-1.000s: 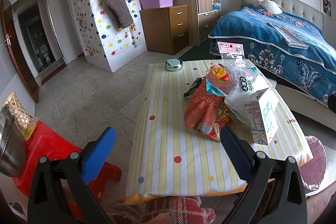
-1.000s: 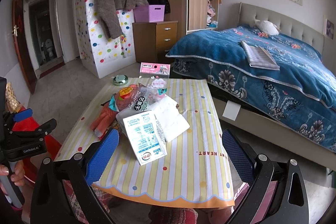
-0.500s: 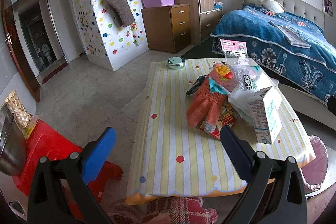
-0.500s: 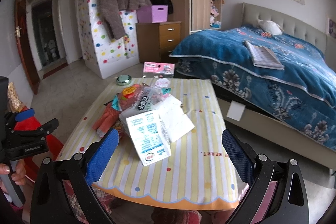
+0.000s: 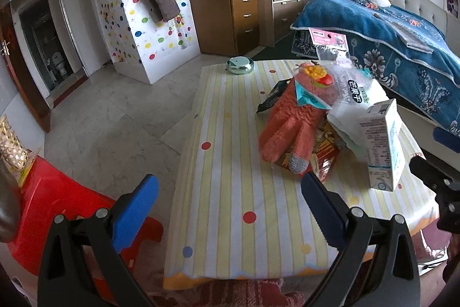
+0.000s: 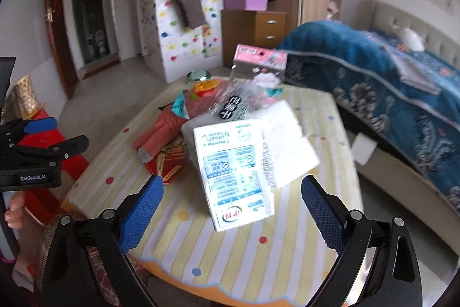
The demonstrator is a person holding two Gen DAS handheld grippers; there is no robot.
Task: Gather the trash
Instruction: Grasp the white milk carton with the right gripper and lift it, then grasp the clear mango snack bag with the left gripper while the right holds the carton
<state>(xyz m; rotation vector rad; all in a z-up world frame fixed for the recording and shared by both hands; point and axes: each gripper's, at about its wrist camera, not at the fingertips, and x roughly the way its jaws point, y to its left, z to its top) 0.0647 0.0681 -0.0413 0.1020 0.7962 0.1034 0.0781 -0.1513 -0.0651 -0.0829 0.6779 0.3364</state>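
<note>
On the striped desk [image 6: 330, 192], one milk carton [image 6: 235, 171], one orange glove [image 5: 287, 128] and several wrappers are heaped; both grippers [image 5: 230, 209] [image 6: 230, 209], spread and empty, are now seen nearer than before.

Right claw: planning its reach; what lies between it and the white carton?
Only bare striped tablecloth lies between the right claw and the white carton, in the right wrist view.

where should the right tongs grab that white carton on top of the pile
Grip the white carton across its narrow width near the lower end, coming from the near table edge. That end juts off the pile, with bare cloth on both sides, and the open right tongs already straddle it.
</note>
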